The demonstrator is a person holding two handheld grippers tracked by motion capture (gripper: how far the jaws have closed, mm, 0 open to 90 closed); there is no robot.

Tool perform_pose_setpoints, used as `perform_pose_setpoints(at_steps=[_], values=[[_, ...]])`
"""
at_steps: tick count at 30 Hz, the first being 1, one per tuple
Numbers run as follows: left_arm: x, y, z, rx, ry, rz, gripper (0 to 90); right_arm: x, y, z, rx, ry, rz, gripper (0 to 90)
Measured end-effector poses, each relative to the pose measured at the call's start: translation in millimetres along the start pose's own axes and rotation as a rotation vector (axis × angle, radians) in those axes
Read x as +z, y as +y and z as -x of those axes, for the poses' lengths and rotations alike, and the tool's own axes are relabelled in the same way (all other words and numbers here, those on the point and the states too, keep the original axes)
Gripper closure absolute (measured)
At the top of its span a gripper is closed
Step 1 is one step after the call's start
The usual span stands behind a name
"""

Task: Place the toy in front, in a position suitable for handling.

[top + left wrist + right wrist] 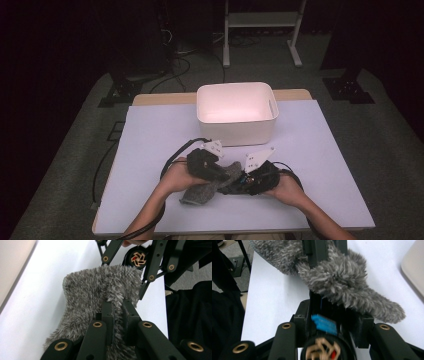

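Observation:
A grey fuzzy sock (209, 189) lies near the front middle of the white table (150, 135), held between both grippers. My left gripper (221, 173) comes from the left, its jaws shut on the sock's middle (92, 295) in the left gripper view. My right gripper (234, 187) comes from the right. In the right gripper view its jaws (329, 302) stand somewhat wider, closed on a bunched end of the sock (342, 282) whose pile hides the tips. A person's hands hold both grippers.
A white bin (235, 131) with handle cut-outs stands at the back middle of the table, close behind the grippers. Beyond the table, a white frame stand (262, 20), floor cables (175, 65) and dark stand feet (350, 89).

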State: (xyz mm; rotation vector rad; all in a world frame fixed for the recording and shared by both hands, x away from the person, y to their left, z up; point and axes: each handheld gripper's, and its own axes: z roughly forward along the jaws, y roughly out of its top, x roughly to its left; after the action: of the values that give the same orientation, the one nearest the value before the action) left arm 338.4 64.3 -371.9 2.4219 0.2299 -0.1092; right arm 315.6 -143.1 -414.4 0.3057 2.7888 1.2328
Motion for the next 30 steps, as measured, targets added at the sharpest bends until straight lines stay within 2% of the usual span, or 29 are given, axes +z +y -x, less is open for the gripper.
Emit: perform_pose_setpoints(at_steps=[7,12,14,17,19,22,25,30], values=[[15.1,14.9,4.3,0.037,-0.002,-0.051,82.9,1.3,-18.3,0.7,0.018,0.003,-0.003,55.6],[14.4,16.4,5.0,0.05,0.0,-0.069,82.8,1.0,-21.7,-0.8,0.043,0.001,0.003,54.3],[12.9,15.4,5.7,0.052,0.006,-0.072,82.8,0.1,-23.9,-3.8,0.032,-0.02,-0.032,46.4],[9.3,12.1,5.1,0.048,0.018,-0.073,82.7,-4.2,-35.0,-7.5,0.037,-0.03,-0.061,45.5],[7.1,10.1,4.4,0.041,0.022,-0.071,82.6,-9.7,-44.6,-10.1,0.051,-0.039,-0.058,48.1],[2.8,9.2,4.1,0.048,0.039,-0.084,82.6,-15.8,-53.7,-10.7,0.062,-0.032,-0.049,61.7],[-2.4,5.9,4.0,0.045,0.051,-0.103,82.6,-15.7,-50.6,-11.5,0.022,-0.053,-0.061,62.6],[-11.9,-3.3,1.0,0.026,0.072,-0.125,82.6,-10.2,-44.0,-1.7,0.008,-0.054,-0.057,62.5]])
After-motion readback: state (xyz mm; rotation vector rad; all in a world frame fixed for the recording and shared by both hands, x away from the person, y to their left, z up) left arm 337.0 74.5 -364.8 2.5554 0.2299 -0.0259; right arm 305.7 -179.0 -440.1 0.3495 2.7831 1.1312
